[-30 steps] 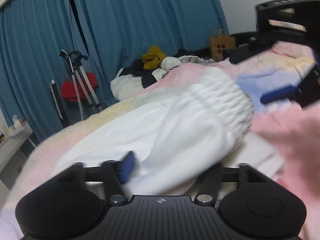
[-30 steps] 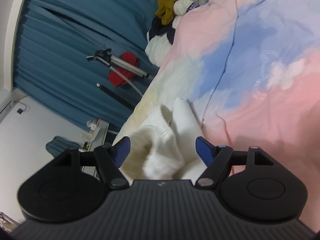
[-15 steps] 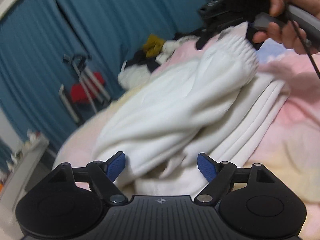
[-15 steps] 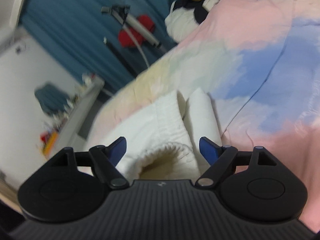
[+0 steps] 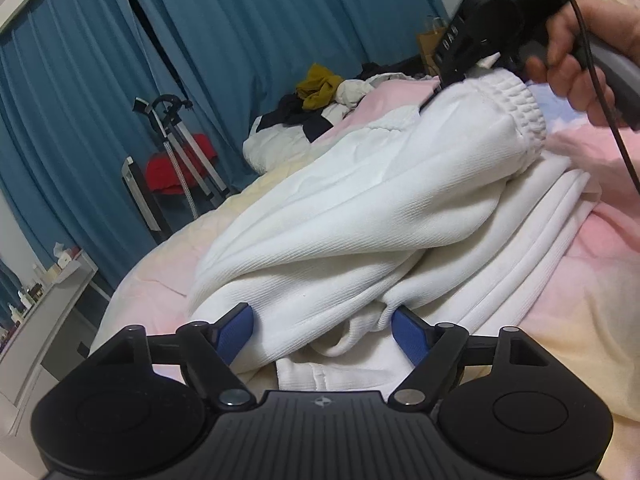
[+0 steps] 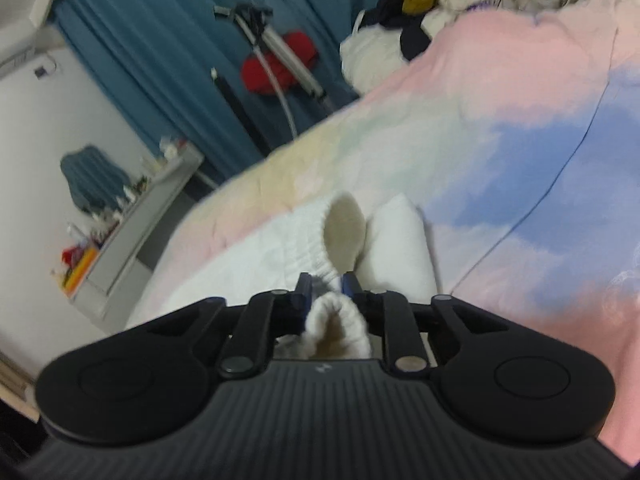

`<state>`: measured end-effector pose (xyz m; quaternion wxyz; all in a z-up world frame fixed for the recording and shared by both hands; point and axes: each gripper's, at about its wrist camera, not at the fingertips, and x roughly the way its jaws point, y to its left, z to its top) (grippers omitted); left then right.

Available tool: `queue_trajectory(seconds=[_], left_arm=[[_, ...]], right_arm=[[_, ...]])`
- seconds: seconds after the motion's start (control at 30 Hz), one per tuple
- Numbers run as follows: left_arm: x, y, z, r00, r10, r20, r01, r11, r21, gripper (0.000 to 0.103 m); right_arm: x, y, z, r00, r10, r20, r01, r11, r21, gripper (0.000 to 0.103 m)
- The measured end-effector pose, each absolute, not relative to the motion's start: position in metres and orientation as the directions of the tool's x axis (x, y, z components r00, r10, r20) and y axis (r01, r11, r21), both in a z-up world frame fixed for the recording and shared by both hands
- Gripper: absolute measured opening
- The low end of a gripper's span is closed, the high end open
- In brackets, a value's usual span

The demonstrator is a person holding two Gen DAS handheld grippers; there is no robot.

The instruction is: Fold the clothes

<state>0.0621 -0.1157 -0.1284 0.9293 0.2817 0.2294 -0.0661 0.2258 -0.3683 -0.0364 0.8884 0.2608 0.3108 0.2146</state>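
- Now your right gripper has just closed; its fingers are clamped on the ribbed cuff of the white garment, lifted over the bed.
- Your left gripper has fingers apart, with a bunched fold between them, and they do not look to be pinching it.
- Risk, I'd say: only the cuff edge is caught, so a hard pull could slip it free.
- Risk too: closing the left now may trap several layers and spoil the fold.
- Containers: a paper bag stands far back; what's inside, you can't tell.
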Motion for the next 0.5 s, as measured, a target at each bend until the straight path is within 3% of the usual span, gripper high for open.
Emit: queue_trajectory(seconds=[0.2, 0.33, 0.5], left_arm=[[0.057, -0.117, -0.119, 0.905, -0.018, -0.426, 0.245, 0.839, 0.486, 0.075], [0.05, -0.121, -0.111, 0.92, -0.062, -0.386, 0.259, 0.836, 0.484, 0.075], [0.052, -0.123, -0.111, 0.904, -0.102, -0.415, 0.299, 0.844, 0.445, 0.076]], right_arm=[[0.203, -0.383, 0.0, 0.813, 0.503, -0.293, -0.244, 0.752, 0.612, 0.016], [0.193, -0.403, 0.004, 0.863, 0.42, -0.282, -0.184, 0.78, 0.598, 0.016], [0.216, -0.412, -0.044, 0.788, 0.395, -0.472, -0.063, 0.815, 0.576, 0.017]])
